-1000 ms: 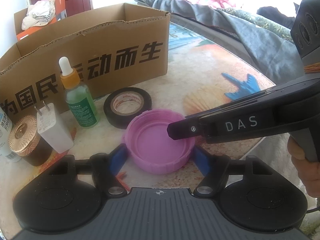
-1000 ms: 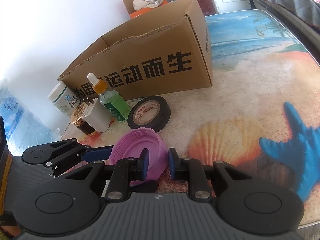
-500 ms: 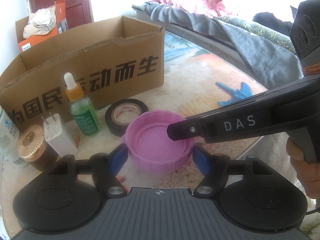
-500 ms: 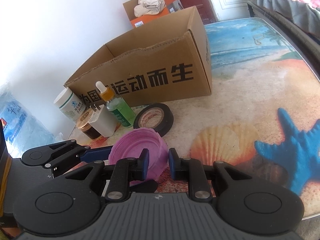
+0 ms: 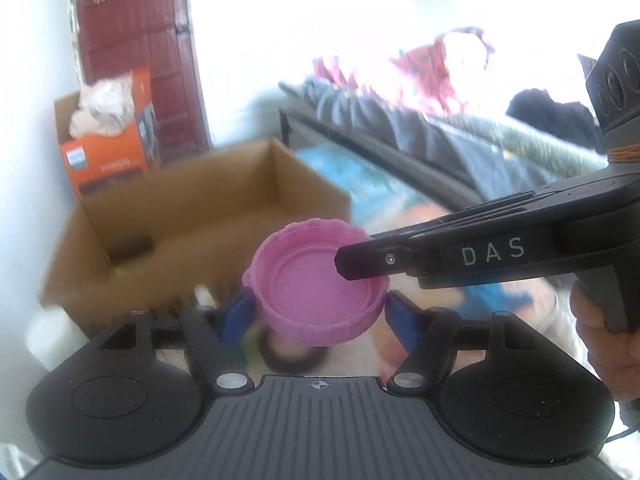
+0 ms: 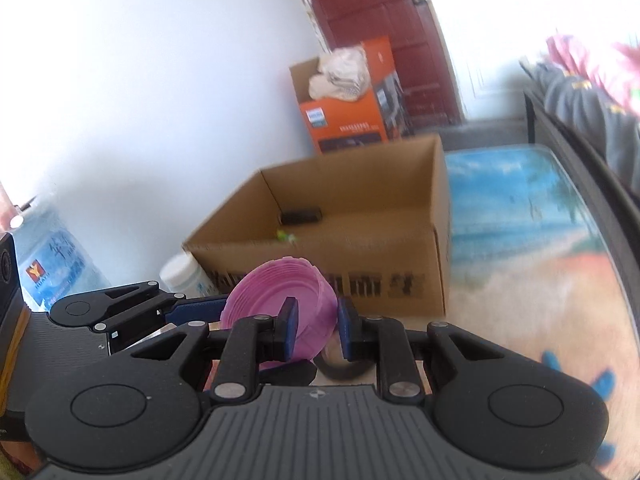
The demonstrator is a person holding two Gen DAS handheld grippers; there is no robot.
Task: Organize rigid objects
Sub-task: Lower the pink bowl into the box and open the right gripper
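Low in both frames, the pink lid (image 5: 320, 288) has just left the table: a second ago it lay on the surface, and it now hangs level with the cardboard box (image 6: 344, 240) rim, so the carry has begun. The left gripper (image 5: 320, 312) spans its sides, and the right gripper (image 6: 318, 330) pinches its rim narrowly. Beyond, mid-frame, the box stands open, with small items inside.

Both fisheye views look forward and down from close behind their own fingers. Each faces the open brown cardboard box (image 5: 192, 236) (image 6: 360, 240) mid-frame, and both share the round pink plastic lid (image 5: 316, 284) (image 6: 276, 300) at centre.
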